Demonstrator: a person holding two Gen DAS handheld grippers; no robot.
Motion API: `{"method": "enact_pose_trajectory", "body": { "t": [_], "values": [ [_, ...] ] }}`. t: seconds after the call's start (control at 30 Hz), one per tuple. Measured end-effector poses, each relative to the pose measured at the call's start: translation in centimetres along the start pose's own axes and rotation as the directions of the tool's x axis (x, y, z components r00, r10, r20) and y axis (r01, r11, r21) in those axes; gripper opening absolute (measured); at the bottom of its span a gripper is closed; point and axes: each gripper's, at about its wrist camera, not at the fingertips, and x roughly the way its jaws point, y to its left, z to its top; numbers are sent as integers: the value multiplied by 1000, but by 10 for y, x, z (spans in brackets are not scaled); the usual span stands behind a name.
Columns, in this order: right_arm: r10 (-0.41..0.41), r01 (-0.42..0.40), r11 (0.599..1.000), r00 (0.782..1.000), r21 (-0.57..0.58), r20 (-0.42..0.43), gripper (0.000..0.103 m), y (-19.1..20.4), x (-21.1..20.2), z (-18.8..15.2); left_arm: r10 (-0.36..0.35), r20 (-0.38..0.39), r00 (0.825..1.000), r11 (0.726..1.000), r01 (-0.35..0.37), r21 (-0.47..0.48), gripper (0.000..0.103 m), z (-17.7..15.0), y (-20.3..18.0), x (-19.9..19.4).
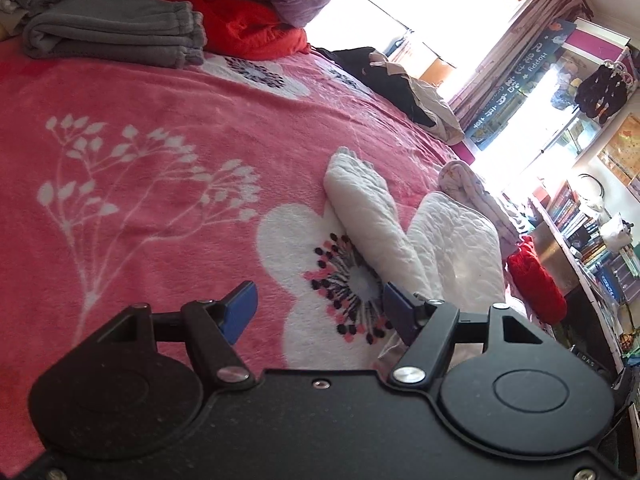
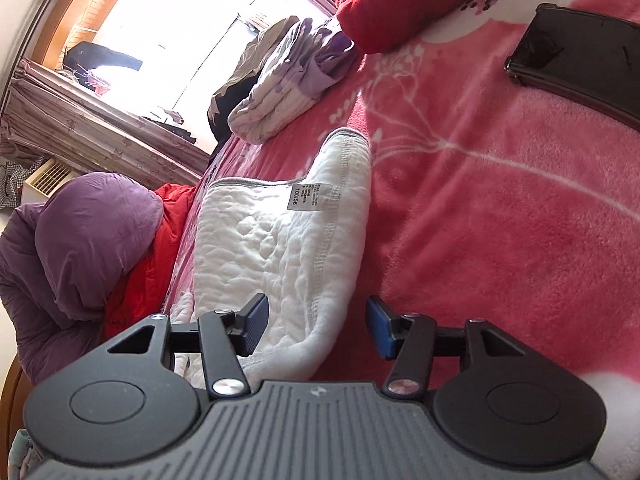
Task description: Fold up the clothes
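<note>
A white quilted garment (image 1: 404,236) lies on the pink flowered blanket (image 1: 160,160), one part rolled over, the rest flat beside it. My left gripper (image 1: 320,312) is open and empty, hovering above the blanket just short of the garment's near end. In the right wrist view the same garment (image 2: 276,248) lies flat with its size label up. My right gripper (image 2: 316,330) is open and empty, its jaws straddling the garment's near edge just above it.
Folded grey clothes (image 1: 116,32) and a red garment (image 1: 240,12) lie at the blanket's far side. A folded lilac-patterned piece (image 2: 288,88), a red bundle (image 2: 404,0) and a black case (image 2: 580,60) lie on the blanket (image 2: 500,220). A purple coat (image 2: 80,248) sits left.
</note>
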Motion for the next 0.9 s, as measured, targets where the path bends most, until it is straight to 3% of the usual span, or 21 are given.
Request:
{"method": "enact_pose_trajectory", "body": {
  "t": [0.07, 0.2, 0.3, 0.47, 0.53, 0.57, 0.6, 0.63, 0.73, 0.9],
  "values": [
    [12, -12, 1000, 1000, -3, -5, 55, 2, 0, 0, -32, -26, 999, 999, 32, 4, 69, 6, -9, 20],
    [30, -30, 1000, 1000, -7, -9, 55, 2, 0, 3, -1, -62, 998, 1000, 2, 20, 69, 15, -25, 61],
    [35, -35, 999, 999, -7, -14, 55, 1, 2, 5, -27, -79, 997, 1000, 27, -4, 69, 20, -32, 82],
    [26, -26, 999, 999, -22, -32, 56, 0, 7, 5, 28, -95, 995, 998, -33, -54, 69, 24, -35, 106],
    [26, -28, 999, 998, -26, -50, 56, 1, 10, 3, 19, -91, 996, 998, -24, -52, 68, 24, -35, 111],
    [27, -29, 999, 998, -33, -55, 56, 2, 11, 2, 21, -88, 996, 999, -24, -34, 65, 24, -38, 112],
    [28, -30, 999, 998, -40, -60, 57, 3, 12, 1, 33, -88, 996, 999, -33, -8, 42, 23, -41, 113],
    [29, -32, 998, 997, -47, -66, 57, 5, 12, 0, 56, -96, 994, 998, -54, 24, 29, 22, -44, 114],
    [30, -34, 998, 997, -60, -75, 57, 6, 13, -1, 67, -75, 995, 996, -63, 63, 19, 20, -48, 106],
    [43, -50, 996, 995, -74, -90, 57, 10, 15, -5, 87, -24, 996, 995, -86, 48, 17, 20, -39, 72]
  ]
}}
